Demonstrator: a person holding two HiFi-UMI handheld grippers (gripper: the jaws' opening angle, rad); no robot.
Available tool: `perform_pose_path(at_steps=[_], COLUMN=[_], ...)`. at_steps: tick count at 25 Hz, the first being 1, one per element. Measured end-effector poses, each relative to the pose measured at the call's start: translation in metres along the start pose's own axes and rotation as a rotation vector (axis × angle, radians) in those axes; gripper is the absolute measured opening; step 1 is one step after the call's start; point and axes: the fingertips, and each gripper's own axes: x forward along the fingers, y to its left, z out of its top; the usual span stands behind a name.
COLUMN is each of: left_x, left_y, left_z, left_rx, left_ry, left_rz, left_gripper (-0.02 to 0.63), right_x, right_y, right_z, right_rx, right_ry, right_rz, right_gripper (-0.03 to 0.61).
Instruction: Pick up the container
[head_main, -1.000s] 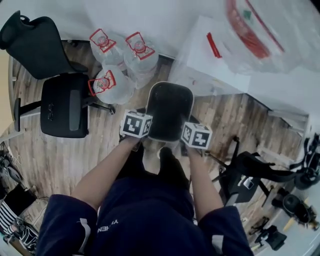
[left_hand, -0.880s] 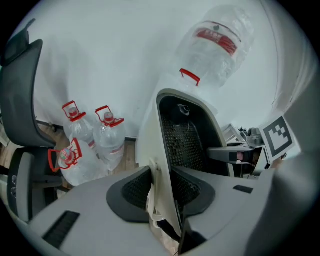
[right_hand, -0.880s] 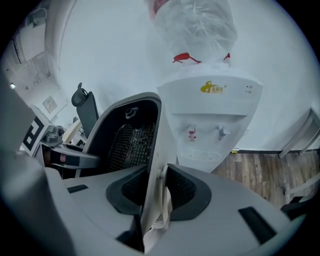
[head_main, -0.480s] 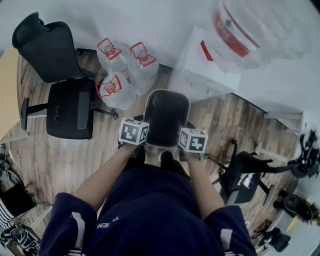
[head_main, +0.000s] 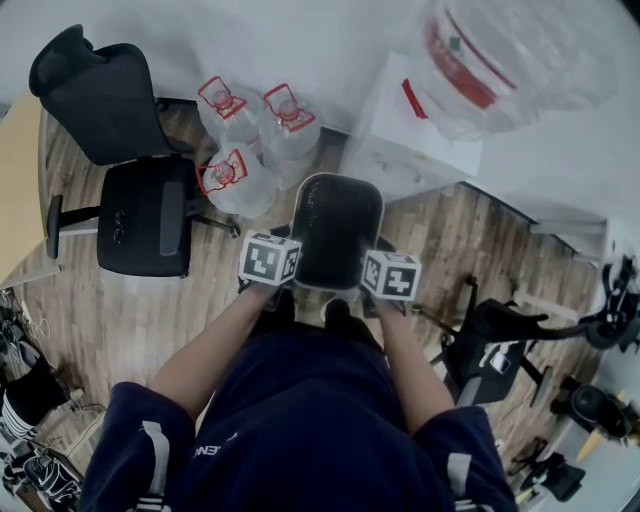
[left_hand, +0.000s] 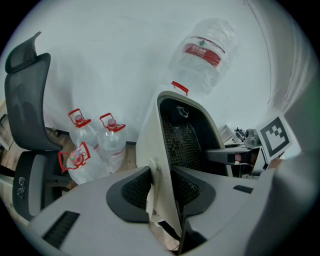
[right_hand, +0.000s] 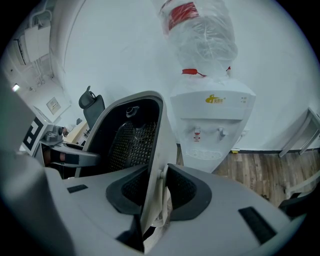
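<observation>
The left gripper (left_hand: 162, 187) was closed on the left side wall of the container (left_hand: 186, 131). Its dark ribbed pads (left_hand: 131, 189) pressed the thin white wall from both sides, and the jaws stood only as far apart as that wall is thick. The right gripper (right_hand: 159, 192) held the opposite wall in the same way, with one pad inside the container and one outside. A pale crumpled strip (right_hand: 164, 212) hung below the wall between the right jaws; what it was could not be made out.

In the head view the container (head_main: 338, 232) was lifted in front of the person, above the wooden floor (head_main: 210, 300) and between the two marker cubes, with its open mouth facing the camera. It was a tall white bin with rounded corners. Inside it showed a black mesh lining (left_hand: 180, 145) and a small round fitting (left_hand: 181, 112) at the far end.

Three clear water jugs (head_main: 250, 140) with red handles stood together on the floor by the wall, just beside a black office chair (head_main: 130, 200). How full they were could not be told. To the right stood a white water dispenser (right_hand: 212, 125), and on top of it sat a large inverted bottle (right_hand: 200, 30) with a red label, wrapped in clear film.
</observation>
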Motion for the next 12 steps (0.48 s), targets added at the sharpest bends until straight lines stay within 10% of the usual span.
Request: perform_pose_path(at_steps=[12], left_x=[0.0080], left_y=[-0.0011], left_z=[0.0022], left_rx=[0.005], left_ry=[0.011], left_rz=[-0.001], left_gripper=[0.135], right_x=[0.0065], right_y=[-0.0075], right_z=[-0.0031], right_rx=[0.010], right_ry=[0.010], right_rz=[-0.014], right_gripper=[0.107])
